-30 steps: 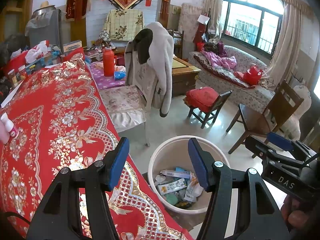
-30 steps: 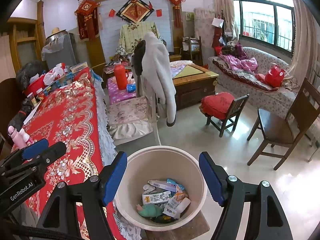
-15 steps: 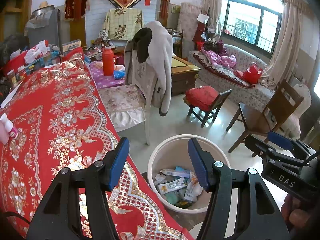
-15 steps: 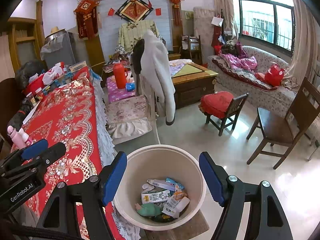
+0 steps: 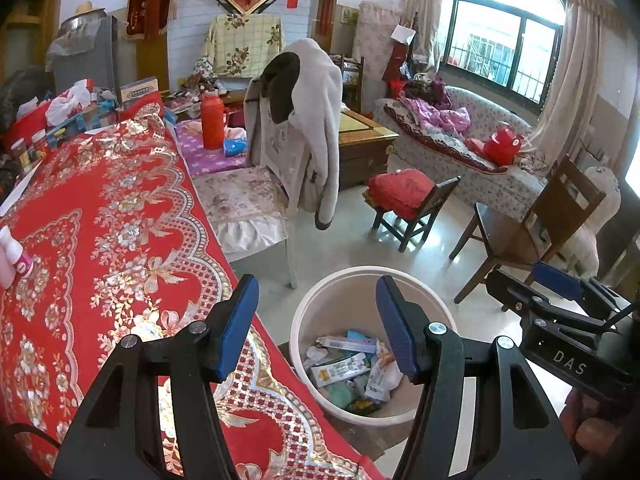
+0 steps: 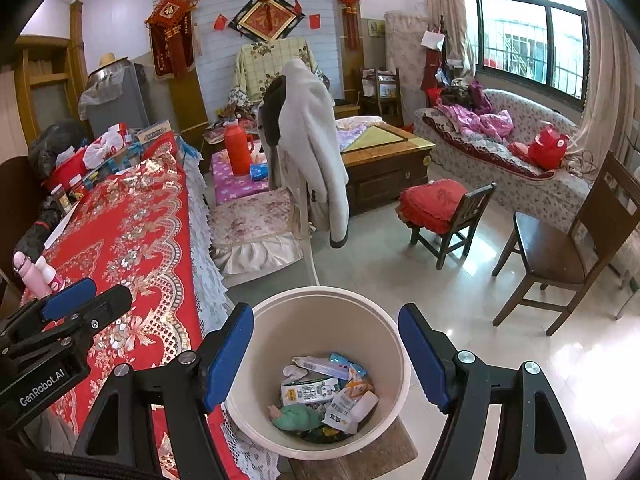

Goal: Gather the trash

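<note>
My right gripper [image 6: 326, 354] hangs right over the bin [image 6: 320, 296], jaws apart, empty; my left gripper [image 5: 316, 326], also spread and empty, sits beside it, over the tablecloth [image 5: 100, 220] edge. Any trash left lies leftward, I judge.

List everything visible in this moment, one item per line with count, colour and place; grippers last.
trash bin: one, cream, on the floor beside the table, holding wrappers and cartons.
tablecloth: one, red with gold pattern, over the table.
pink bottles: two, on the table's left edge.
thermos: one, red, on a purple-covered stand behind the table.
coat: one, grey, hung over a chair back.
sofa: one, floral, under the window.
wooden chairs: two, dark brown; the smaller carries a red cushion.
left gripper: open, empty, above the table's edge.
right gripper: open, empty, above the bin.
</note>
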The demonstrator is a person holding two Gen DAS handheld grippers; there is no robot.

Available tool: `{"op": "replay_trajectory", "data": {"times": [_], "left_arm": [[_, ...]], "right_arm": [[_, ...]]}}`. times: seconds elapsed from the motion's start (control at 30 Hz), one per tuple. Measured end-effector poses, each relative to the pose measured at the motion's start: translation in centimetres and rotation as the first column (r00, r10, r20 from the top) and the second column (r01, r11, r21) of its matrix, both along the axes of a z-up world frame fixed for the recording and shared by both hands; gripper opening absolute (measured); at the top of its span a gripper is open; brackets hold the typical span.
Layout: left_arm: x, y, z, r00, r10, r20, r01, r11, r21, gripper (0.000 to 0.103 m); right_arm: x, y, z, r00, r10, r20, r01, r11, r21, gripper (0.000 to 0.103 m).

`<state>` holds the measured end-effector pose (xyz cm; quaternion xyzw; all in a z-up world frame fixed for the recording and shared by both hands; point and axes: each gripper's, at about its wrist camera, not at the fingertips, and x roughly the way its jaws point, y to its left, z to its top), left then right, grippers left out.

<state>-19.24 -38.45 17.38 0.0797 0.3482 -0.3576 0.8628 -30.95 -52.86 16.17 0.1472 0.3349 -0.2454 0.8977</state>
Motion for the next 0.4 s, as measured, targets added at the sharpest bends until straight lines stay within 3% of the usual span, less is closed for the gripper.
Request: {"op": "replay_trajectory", "data": {"times": [0.4], "left_arm": [[0.6, 0.6, -0.6, 1.000, -0.001, -0.021, 0.001, 1.000, -0.002, 0.060]], "right_arm": [[-0.7, 0.0, -1.2, 1.000, 0.009, -0.016, -0.009, 1.000, 0.003, 0.073]]}}
